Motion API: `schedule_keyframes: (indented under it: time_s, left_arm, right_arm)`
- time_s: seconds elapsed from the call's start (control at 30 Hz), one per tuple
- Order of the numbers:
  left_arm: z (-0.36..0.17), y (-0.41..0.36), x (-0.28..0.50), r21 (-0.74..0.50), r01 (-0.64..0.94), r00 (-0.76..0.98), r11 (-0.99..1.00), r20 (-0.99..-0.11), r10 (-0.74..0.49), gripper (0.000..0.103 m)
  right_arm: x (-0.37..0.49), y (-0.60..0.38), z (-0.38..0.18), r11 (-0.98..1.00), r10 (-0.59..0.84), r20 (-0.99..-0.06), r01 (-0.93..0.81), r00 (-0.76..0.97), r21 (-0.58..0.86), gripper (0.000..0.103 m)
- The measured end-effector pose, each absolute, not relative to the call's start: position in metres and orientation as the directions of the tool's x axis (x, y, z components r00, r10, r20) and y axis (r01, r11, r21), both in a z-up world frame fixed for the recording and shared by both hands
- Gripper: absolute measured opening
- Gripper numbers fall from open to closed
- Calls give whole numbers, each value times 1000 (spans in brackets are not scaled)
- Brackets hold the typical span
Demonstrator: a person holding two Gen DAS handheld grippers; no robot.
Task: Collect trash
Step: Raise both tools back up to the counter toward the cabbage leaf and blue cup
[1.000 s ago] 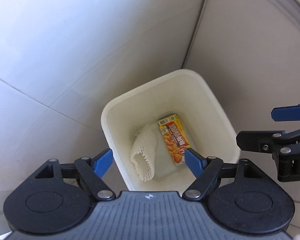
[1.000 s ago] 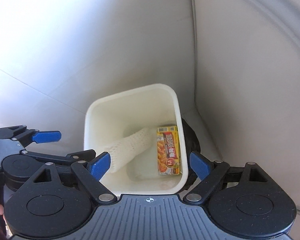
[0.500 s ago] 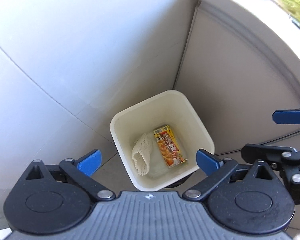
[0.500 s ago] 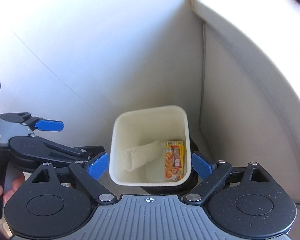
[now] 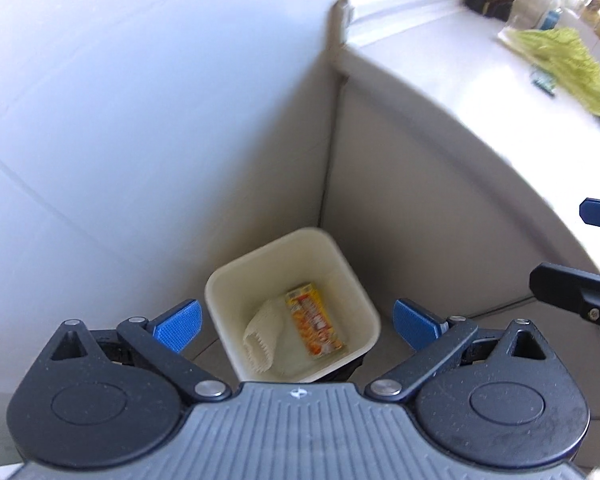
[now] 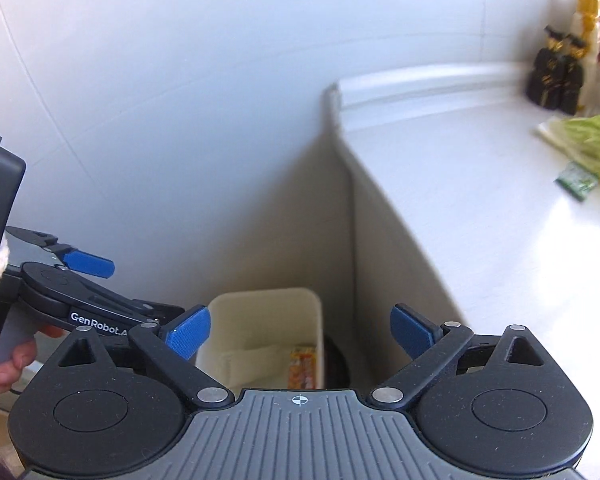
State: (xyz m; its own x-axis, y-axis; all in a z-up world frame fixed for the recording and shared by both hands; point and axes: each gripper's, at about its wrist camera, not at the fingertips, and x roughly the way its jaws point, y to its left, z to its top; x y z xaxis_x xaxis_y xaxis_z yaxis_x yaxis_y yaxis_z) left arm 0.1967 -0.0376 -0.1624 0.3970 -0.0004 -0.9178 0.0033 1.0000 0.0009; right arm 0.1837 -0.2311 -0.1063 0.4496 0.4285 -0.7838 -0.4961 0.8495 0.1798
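Trash already lies at the bottom of the cream waste bin (image 5: 342, 264): a white foam net sleeve (image 5: 262, 334) on the left and a yellow and orange food box (image 5: 315, 322) just beside it on the right, both flat on the floor of the bin. The bin stands on the ground in the corner where a pale wall (image 5: 140, 120) meets the side panel of a white counter (image 5: 440, 92). In the left wrist view the left gripper (image 5: 296, 322) hangs above the bin with its blue pads (image 5: 178, 325) spread wide, one to each side of the bin's rim, and nothing gripped between them. The right gripper (image 6: 300, 334) is also over the bin, its jaws opening with no object between the blue fingertips (image 6: 410, 334); from its camera only the near part of the bin shows, with the sleeve and box partly seen inside. In the right wrist view the left gripper appears at the left edge, held by a person's hand (image 6: 10, 360). In the left wrist view part of the right gripper shows at the right edge. On the far right of the counter top lie a crumpled green wrapper (image 5: 564, 60), a small green packet (image 6: 576, 179) just beside it, and dark figurines (image 6: 556, 80) further back; these are blurred.
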Motion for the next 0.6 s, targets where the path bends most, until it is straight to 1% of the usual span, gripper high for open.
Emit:
schedule_keyframes:
  time_s: [0.17, 0.23, 0.4, 0.6]
  left_arm:
    - [-151, -67, 211, -7, 39, 433, 999, -901, -23, 102]
    - [-140, -81, 217, -15, 57, 444, 998, -895, -39, 102]
    - [-133, -115, 236, -30, 104, 474, 994, -877, -76, 102]
    - [-137, -161, 268, -43, 175, 516, 984, -847, -129, 102]
  right_arm:
    - [193, -270, -83, 873, 396, -756, -469, 522, 134, 99]
    - [200, -284, -80, 883, 381, -745, -455, 548, 116, 99]
    - [219, -325, -67, 910, 339, -709, -407, 618, 81, 102]
    - [248, -375, -73, 946, 269, -695, -319, 667, 59, 102]
